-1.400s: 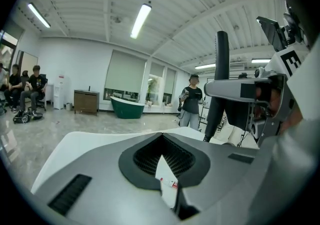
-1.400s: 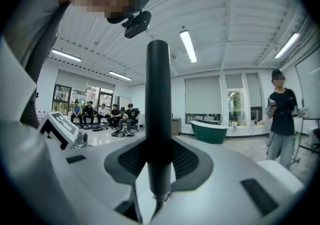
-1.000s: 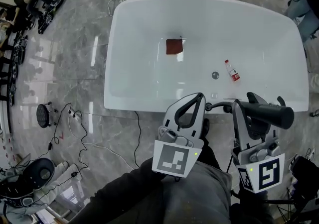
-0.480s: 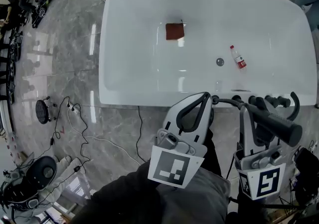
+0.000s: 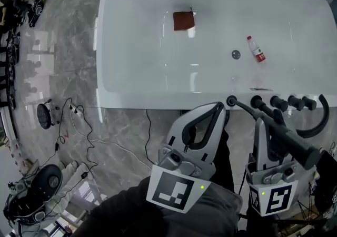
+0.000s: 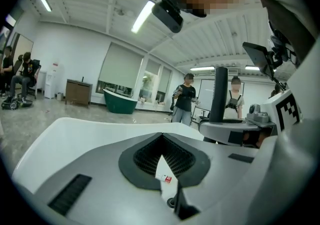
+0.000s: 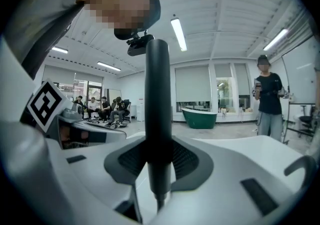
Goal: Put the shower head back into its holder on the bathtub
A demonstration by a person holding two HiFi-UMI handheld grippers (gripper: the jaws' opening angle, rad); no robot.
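The white bathtub (image 5: 131, 46) fills the top of the head view. Black fittings line its near rim: a hose socket (image 5: 230, 101), several knobs (image 5: 277, 103) and a curved spout (image 5: 322, 119). My right gripper (image 5: 261, 121) is shut on the black shower head (image 5: 288, 137), which slants down to the right just before the knobs. In the right gripper view the shower head (image 7: 158, 119) stands upright between the pads of my right gripper (image 7: 159, 171). To its left, my left gripper (image 5: 215, 108) is shut and holds nothing, its tip near the rim. The left gripper (image 6: 167, 174) shows closed pads.
Inside the tub lie a red cloth (image 5: 184, 20), a drain (image 5: 236, 54) and a small bottle (image 5: 257, 50). Cables (image 5: 79, 120) trail over the marble floor left of the tub. People stand in the room (image 6: 184, 100), beside a green tub (image 6: 119, 104).
Both grippers have sunk toward the tub's near rim. The shower head has come down with the right gripper and now hangs close over the knobs; the spout has come into view.
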